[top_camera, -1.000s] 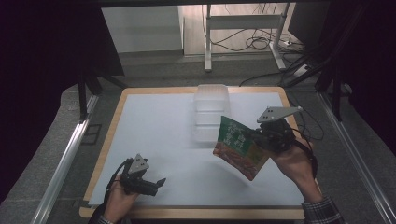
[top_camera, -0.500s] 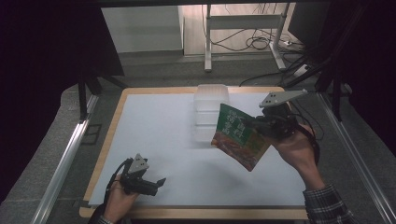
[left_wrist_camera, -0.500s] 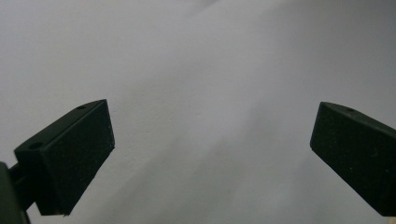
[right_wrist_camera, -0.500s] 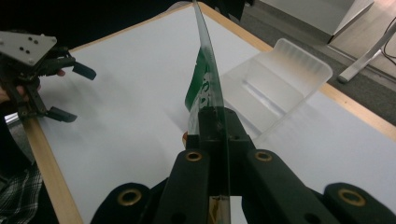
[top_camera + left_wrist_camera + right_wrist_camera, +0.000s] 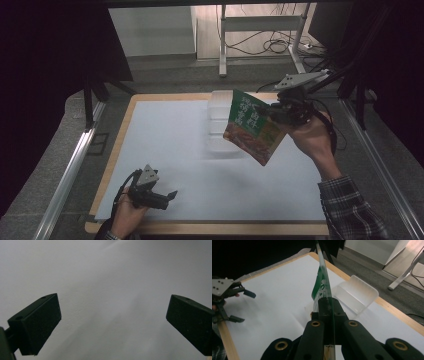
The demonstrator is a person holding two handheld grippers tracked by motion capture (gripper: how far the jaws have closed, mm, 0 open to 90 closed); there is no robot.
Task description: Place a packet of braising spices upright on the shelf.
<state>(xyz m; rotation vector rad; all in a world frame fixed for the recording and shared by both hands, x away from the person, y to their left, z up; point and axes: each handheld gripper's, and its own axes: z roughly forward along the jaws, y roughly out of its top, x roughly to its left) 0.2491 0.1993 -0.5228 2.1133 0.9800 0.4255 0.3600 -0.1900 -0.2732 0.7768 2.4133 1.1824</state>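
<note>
My right gripper [image 5: 274,116] is shut on the edge of a green food packet [image 5: 252,126], holding it in the air above the right half of the white mat [image 5: 165,145]. In the right gripper view the packet [image 5: 322,282] is seen edge-on, pinched between the two black jaws [image 5: 328,307]. Just behind and left of the packet stands a clear plastic container [image 5: 220,120], also visible beyond the jaws [image 5: 355,293]. My left gripper [image 5: 170,196] rests low on the mat near the front left edge, open with nothing between its fingers [image 5: 37,322].
The mat lies on a wooden board [image 5: 131,107] with metal rails [image 5: 70,170] at both sides. A table frame and cables [image 5: 270,45] lie on the floor beyond the far edge. My left gripper [image 5: 227,300] shows at the left of the right gripper view.
My right gripper has lifted the packet higher and carried it toward the far side, closer to the clear container. The left gripper has stayed in place.
</note>
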